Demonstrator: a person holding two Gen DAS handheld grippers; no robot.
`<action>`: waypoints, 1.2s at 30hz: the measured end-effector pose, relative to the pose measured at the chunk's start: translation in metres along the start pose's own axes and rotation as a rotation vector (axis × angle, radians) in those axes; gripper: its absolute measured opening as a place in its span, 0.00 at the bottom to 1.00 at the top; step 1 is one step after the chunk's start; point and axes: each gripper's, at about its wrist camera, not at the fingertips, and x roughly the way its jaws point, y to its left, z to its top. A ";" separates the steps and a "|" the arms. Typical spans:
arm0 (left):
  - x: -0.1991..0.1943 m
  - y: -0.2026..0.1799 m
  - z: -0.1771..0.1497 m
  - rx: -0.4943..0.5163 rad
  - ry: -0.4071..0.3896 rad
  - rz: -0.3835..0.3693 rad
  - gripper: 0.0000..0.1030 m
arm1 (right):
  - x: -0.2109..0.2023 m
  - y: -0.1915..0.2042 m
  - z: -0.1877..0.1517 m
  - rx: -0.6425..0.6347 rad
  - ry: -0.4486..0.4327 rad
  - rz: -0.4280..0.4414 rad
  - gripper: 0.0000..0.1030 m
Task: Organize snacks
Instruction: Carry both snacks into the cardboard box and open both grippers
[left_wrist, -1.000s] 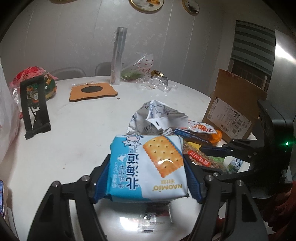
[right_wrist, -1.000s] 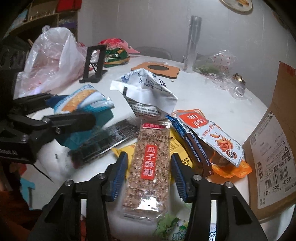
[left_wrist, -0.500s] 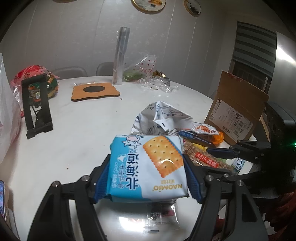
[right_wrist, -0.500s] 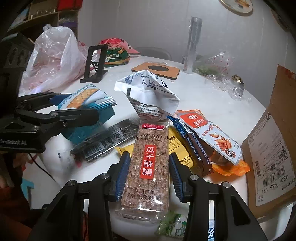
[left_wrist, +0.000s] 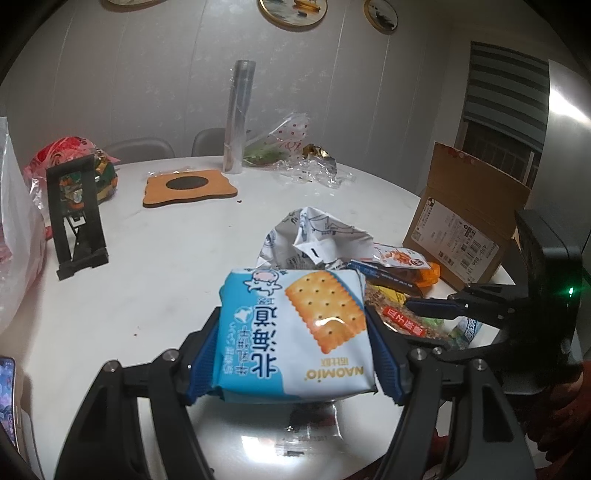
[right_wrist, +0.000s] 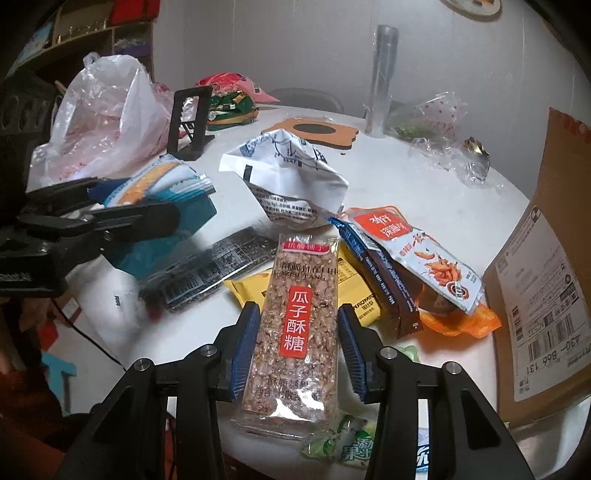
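Note:
My left gripper (left_wrist: 295, 343) is shut on a blue-and-white cracker pack (left_wrist: 291, 332) and holds it above the white round table (left_wrist: 166, 258); the pack also shows in the right wrist view (right_wrist: 162, 184). My right gripper (right_wrist: 297, 350) straddles a clear sunflower-seed brittle bar (right_wrist: 295, 325) with a red label. Its blue pads (right_wrist: 243, 347) stand just off the bar's sides, with small gaps. The bar lies on a pile of snack packs (right_wrist: 388, 266) near the table's front edge. The right gripper shows at the right in the left wrist view (left_wrist: 436, 308).
A crumpled white bag (right_wrist: 284, 177), an open cardboard box (right_wrist: 546, 251), a black stand (left_wrist: 75, 218), an orange trivet (left_wrist: 188, 186), a clear tube (left_wrist: 238, 118), a large plastic bag (right_wrist: 99, 118) and loose wrappers (left_wrist: 306, 170) share the table. A black-label pack (right_wrist: 210, 266) lies left of the bar.
The right gripper has moved forward along the brittle bar, its pads now beside the bar's middle. The left gripper keeps holding the cracker pack, which has shifted slightly.

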 end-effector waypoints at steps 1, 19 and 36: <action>0.000 -0.001 0.000 0.001 0.001 0.001 0.67 | 0.000 0.001 -0.001 -0.005 -0.003 -0.006 0.40; -0.010 -0.004 0.007 0.021 -0.019 0.007 0.67 | -0.018 0.004 -0.004 -0.041 -0.048 -0.062 0.37; -0.078 -0.079 0.136 0.260 -0.232 -0.115 0.67 | -0.140 -0.039 0.056 -0.042 -0.299 0.016 0.37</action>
